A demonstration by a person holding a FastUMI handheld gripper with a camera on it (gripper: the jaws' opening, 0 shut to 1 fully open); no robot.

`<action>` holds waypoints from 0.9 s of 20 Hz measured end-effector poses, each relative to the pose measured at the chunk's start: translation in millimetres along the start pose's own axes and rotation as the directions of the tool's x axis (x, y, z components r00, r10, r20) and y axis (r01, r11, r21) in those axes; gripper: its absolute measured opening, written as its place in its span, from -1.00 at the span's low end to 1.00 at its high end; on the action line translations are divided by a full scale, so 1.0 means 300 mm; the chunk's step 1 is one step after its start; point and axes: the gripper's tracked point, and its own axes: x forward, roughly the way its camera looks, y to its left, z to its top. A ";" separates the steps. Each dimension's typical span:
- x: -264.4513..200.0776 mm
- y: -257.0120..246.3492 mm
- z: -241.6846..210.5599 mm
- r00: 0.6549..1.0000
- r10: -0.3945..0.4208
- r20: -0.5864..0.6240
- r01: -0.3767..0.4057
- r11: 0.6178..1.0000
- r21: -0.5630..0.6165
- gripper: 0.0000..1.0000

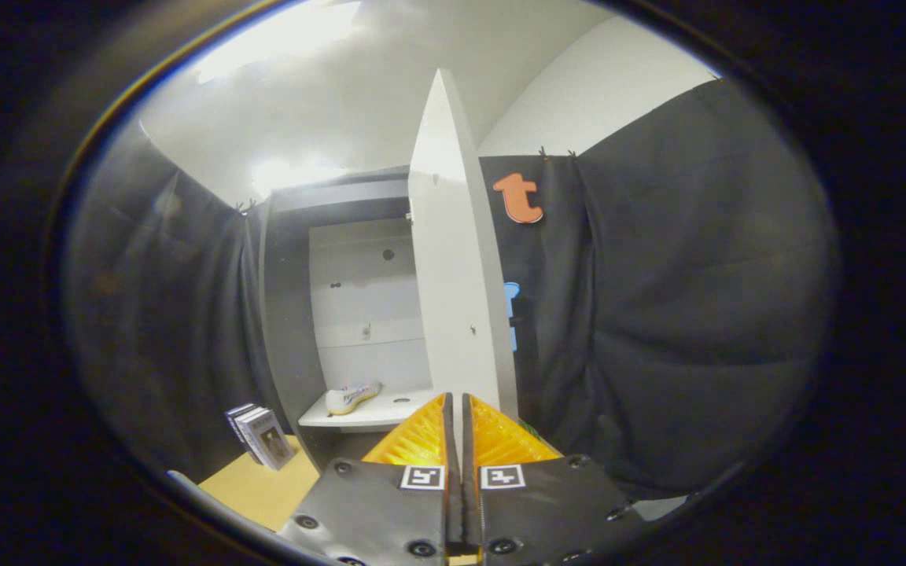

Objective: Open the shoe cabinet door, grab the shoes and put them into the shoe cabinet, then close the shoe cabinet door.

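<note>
Gripper point(457, 405) jaws closed, pinching door point(457, 299) lower edge. Door open, edge-on ahead. Shoe point(352, 398) already on cabinet shelf point(374, 413). Door looks stiff, light, smooth; push flat face near free edge.

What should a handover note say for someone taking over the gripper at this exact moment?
Gripper: fingers closed together, nothing visibly between them, tips right at the lower edge of the cabinet door.
Door: swung open, seen edge-on just ahead of the fingers.
Shoe: already lying on the cabinet shelf.
Done: door opened, shoe placed inside.
Left: push the door shut.
</note>
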 end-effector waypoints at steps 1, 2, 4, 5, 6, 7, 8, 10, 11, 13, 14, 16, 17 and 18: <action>-0.004 0.015 -0.020 1.000 0.012 -0.010 -0.012 1.000 0.001 -0.95; -0.003 0.036 -0.039 1.000 0.023 -0.020 -0.023 1.000 0.001 -0.95; -0.006 0.076 -0.088 0.998 0.048 -0.042 -0.048 0.999 -0.004 -0.95; -0.008 0.098 -0.112 0.997 0.061 -0.054 -0.062 0.998 -0.008 -0.95; -0.006 0.122 -0.150 0.995 0.075 -0.070 -0.075 0.997 -0.010 -0.95; -0.003 0.145 -0.197 0.992 0.090 -0.090 -0.091 0.996 -0.008 -0.95; -0.001 0.164 -0.244 0.988 0.104 -0.114 -0.105 0.994 -0.003 -0.93; 0.008 0.200 -0.350 0.976 0.128 -0.175 -0.127 0.992 0.016 -0.90; 0.007 0.218 -0.400 0.969 0.146 -0.201 -0.143 0.989 0.029 -0.88; 0.008 0.251 -0.508 0.954 0.165 -0.251 -0.159 0.986 0.043 -0.84; 0.011 0.266 -0.556 0.947 0.173 -0.269 -0.166 0.985 0.048 -0.85; 0.016 0.292 -0.650 0.938 0.185 -0.293 -0.177 0.983 0.055 -0.77; 0.026 0.313 -0.702 0.933 0.186 -0.307 -0.177 0.982 0.057 -0.73; 0.030 0.322 -0.754 0.928 0.183 -0.325 -0.175 0.983 0.053 -0.71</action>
